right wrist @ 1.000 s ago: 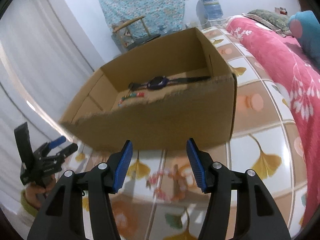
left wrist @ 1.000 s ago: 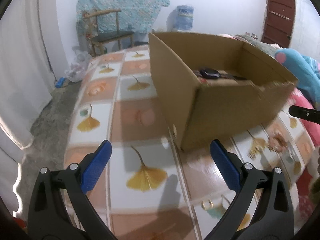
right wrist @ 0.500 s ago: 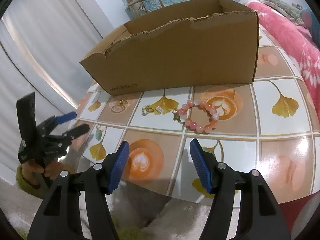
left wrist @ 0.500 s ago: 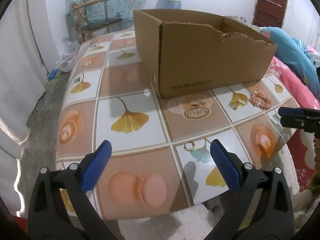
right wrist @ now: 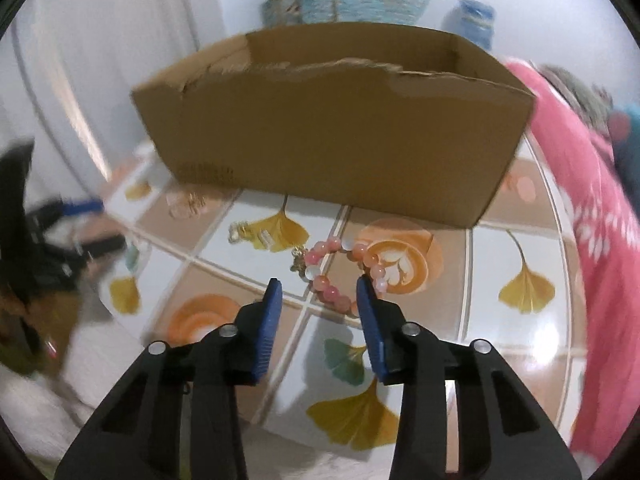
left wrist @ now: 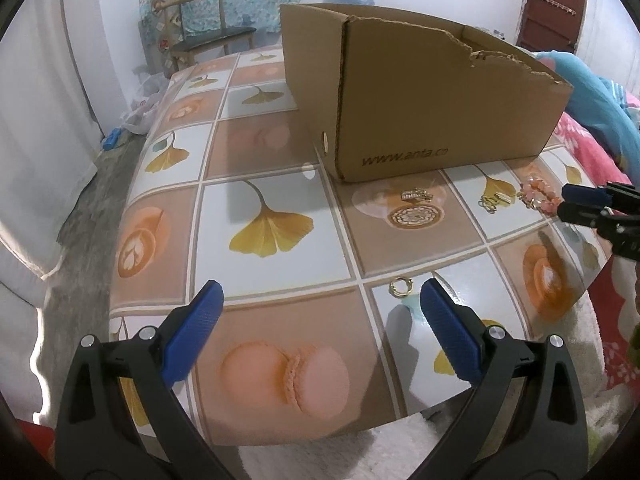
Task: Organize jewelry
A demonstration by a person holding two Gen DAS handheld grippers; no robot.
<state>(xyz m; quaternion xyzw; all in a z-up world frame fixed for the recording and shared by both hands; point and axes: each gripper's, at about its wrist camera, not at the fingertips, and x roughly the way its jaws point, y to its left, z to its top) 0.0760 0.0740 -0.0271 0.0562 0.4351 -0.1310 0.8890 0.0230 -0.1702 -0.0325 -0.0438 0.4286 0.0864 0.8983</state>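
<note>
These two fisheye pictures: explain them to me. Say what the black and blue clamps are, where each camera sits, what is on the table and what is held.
No robot here: a person holds a two-finger clamp in each hand, and a camera on each looks along its fingers.

One picture is from the left gripper. It is wide open over the table, holding nothing. The other is from the right gripper, whose fingers are closing around part of a pink bead bracelet without gripping it yet.

On the table stand a torn cardboard box and small gold pieces: a ring, a charm and a clasp.
</note>
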